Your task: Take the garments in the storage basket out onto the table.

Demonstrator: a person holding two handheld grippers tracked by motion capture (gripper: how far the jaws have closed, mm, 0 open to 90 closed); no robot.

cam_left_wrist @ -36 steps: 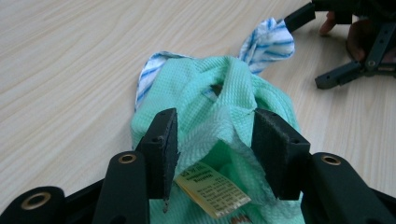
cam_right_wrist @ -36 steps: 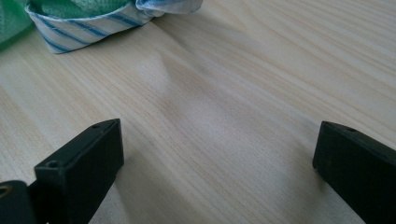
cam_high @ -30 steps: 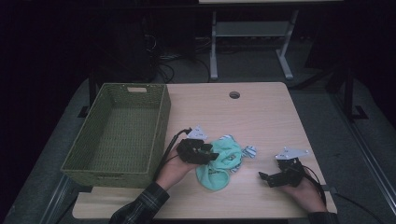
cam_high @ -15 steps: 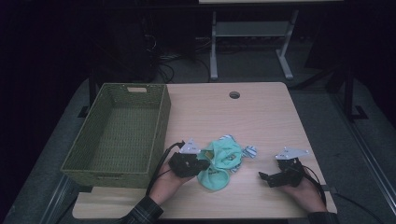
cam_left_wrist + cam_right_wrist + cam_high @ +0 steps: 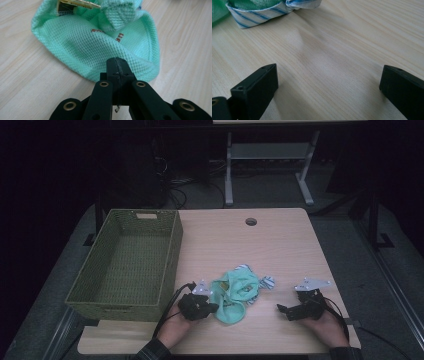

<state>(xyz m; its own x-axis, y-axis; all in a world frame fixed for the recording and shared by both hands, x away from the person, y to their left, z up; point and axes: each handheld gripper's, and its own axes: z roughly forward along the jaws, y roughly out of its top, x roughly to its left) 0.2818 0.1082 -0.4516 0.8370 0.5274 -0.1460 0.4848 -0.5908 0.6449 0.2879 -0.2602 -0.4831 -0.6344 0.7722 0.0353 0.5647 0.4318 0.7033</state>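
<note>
The left gripper (image 5: 117,72) has just been closing and now pinches the mint-green mesh garment's (image 5: 234,294) hem at six o'clock; lift slowly toward the green woven basket (image 5: 131,262) at ten o'clock. The right gripper (image 5: 285,309) gapes empty.

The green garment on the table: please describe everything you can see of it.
The green garment is a small mint-green piece of knitted mesh-like fabric, crumpled in a loose heap on the wooden table, right of the woven basket. A blue-and-white striped trim shows at its far edge, a yellowish label inside. The left gripper has its jaws closed at its near edge, seemingly pinching the fabric.
</note>
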